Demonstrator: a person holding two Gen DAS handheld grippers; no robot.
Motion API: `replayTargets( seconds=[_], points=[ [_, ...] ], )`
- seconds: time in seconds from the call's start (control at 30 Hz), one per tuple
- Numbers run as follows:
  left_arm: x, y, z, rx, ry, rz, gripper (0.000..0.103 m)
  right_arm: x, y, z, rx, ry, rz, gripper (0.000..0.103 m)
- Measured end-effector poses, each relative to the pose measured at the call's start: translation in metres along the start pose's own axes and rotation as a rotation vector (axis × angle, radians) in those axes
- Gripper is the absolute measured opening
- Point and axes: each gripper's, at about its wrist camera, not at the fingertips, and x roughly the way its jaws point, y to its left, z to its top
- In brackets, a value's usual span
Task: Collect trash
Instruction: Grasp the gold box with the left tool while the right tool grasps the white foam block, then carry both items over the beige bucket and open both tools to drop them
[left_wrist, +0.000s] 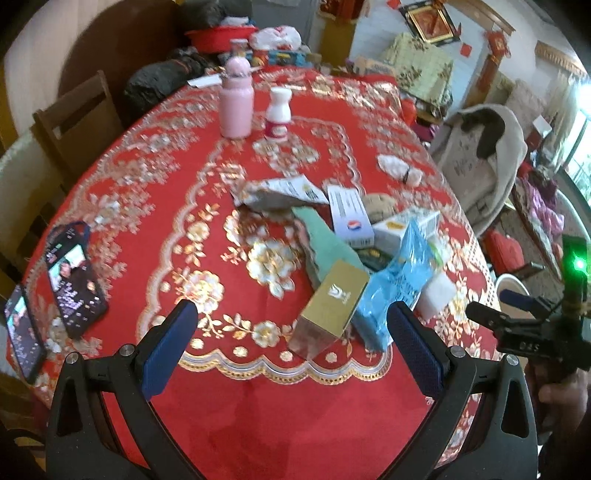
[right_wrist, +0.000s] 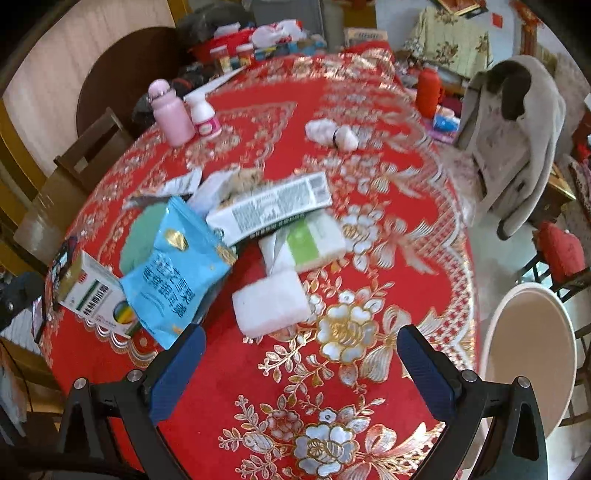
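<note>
Just ahead of the left tongs (left_wrist: 288, 325) sits the whole heap of trash, untouched as far as I can judge: a gold box (left_wrist: 334, 302) nearest, tilted against a blue snack bag (left_wrist: 395, 280), with a green packet (left_wrist: 325, 240) and a white carton (left_wrist: 349, 214) behind. Both arms spread wide, nothing between them. Over on the other side, the right tongs (right_wrist: 301, 345) hang equally wide open and empty above the red tabletop (right_wrist: 369, 406), a white foam block (right_wrist: 271, 302) just beyond the tips, the same blue snack bag (right_wrist: 173, 269) to their left, a long barcoded box (right_wrist: 273, 210) further on. To the right of those tongs, off the table edge, a pale round bin (right_wrist: 532, 354) shows no rubbish that I can see. My read: collecting hasn't started, every piece is left to lift. Two phones (left_wrist: 74, 273) lie well left of the pile.
</note>
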Motion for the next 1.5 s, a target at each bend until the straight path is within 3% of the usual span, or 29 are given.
replayTargets(
  seconds=[0.17,0.3,0.4,0.43,0.47,0.5,0.53,0.57,0.67,1.0,1.2,1.5],
  points=[
    [0.022,-0.004,-0.001,0.015,0.030,-0.011,0.101,0.026,-0.003,0.003,0.035,0.059,-0.001,0.103],
    [0.036,-0.005,0.001,0.034,0.055,-0.024,0.092,0.042,-0.005,0.007,0.103,0.086,0.043,0.103],
    [0.047,-0.004,0.002,0.048,0.083,-0.040,0.077,0.053,0.004,0.011,0.071,0.096,0.025,0.101],
    [0.050,-0.004,0.002,0.052,0.092,-0.044,0.066,0.058,0.006,0.011,0.059,0.107,0.021,0.095],
    [0.054,-0.004,0.002,0.057,0.104,-0.048,0.058,0.063,0.008,0.012,0.050,0.120,0.024,0.081],
    [0.057,-0.003,0.002,0.059,0.117,-0.054,0.041,0.067,0.008,0.011,0.051,0.130,0.029,0.073],
    [0.058,-0.001,0.002,0.057,0.123,-0.060,0.040,0.069,0.008,0.011,0.057,0.137,0.034,0.068],
    [0.057,0.000,0.003,0.051,0.122,-0.070,0.039,0.066,0.008,0.011,0.059,0.110,0.051,0.050],
    [0.051,0.002,0.009,0.055,0.131,-0.081,0.025,0.065,0.005,0.012,0.075,0.113,0.101,0.048],
    [-0.001,-0.025,0.041,0.102,0.082,-0.151,0.024,0.019,-0.027,0.015,0.110,0.018,0.121,0.047],
    [-0.010,-0.085,0.054,0.164,0.064,-0.280,0.024,-0.006,-0.062,0.003,0.164,-0.018,0.077,0.047],
    [0.023,-0.203,0.052,0.278,0.142,-0.467,0.024,-0.034,-0.140,-0.032,0.312,-0.032,-0.056,0.047]
  ],
)
